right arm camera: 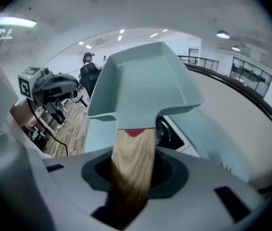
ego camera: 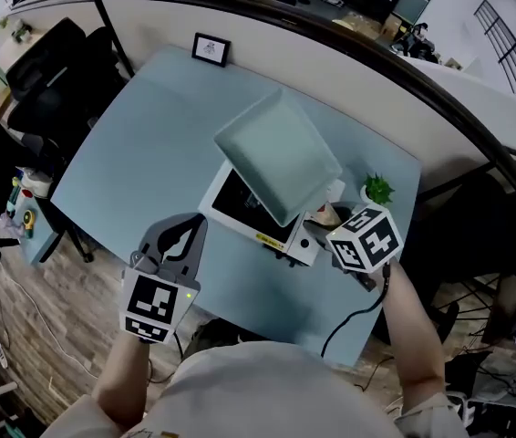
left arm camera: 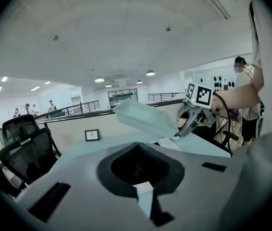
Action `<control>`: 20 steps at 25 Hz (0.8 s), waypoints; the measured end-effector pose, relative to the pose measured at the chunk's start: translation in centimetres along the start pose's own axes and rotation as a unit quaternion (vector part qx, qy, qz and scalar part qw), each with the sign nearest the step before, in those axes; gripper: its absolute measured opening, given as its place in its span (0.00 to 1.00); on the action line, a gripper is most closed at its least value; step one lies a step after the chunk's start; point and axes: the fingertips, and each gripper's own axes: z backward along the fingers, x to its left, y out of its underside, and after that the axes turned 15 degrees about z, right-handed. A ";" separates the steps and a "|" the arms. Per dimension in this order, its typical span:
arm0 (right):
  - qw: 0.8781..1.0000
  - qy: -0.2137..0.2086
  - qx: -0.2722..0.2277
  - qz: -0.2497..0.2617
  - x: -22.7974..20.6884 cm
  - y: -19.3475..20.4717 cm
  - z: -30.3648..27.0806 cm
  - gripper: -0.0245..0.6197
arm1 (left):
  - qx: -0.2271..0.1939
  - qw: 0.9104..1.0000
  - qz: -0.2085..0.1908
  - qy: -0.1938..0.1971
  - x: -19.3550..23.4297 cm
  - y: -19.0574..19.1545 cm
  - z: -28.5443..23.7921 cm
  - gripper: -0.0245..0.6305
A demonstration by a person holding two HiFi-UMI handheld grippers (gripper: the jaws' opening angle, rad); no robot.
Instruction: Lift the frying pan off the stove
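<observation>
1. The frying pan (ego camera: 281,158) hangs tilted above the stove (ego camera: 251,229), its long axis running from the wooden handle (right arm camera: 131,167) up and away.
2. The pan's inside shows bare green.
3. The right gripper (ego camera: 325,217) clamps the handle.
4. The left gripper (ego camera: 185,235) has its jaws together, empty.

The frying pan (ego camera: 279,156) hides much of the stove (ego camera: 240,206). Its wooden handle (right arm camera: 132,162) vanishes between the fingers (right arm camera: 64,196) of the right gripper (right arm camera: 132,191). The framed picture (ego camera: 211,49) is too small to read.
</observation>
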 end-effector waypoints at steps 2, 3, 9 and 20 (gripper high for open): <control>1.000 0.010 -0.021 -0.012 0.6 -0.8 1.4 0.26 | -0.004 1.000 -0.005 0.004 -0.4 -0.5 0.1 0.04; 0.999 0.017 -0.031 -0.016 0.9 -1.1 2.1 0.26 | -0.006 1.000 -0.007 0.006 -0.6 -0.7 0.1 0.04; 0.993 0.065 -0.087 -0.048 1.9 -2.0 6.2 0.26 | -0.012 1.000 -0.018 0.022 -2.2 -1.3 -0.1 0.04; 0.984 0.102 -0.111 -0.096 5.1 -0.5 9.2 0.26 | -0.012 0.999 -0.027 0.044 -3.9 -1.4 0.2 0.04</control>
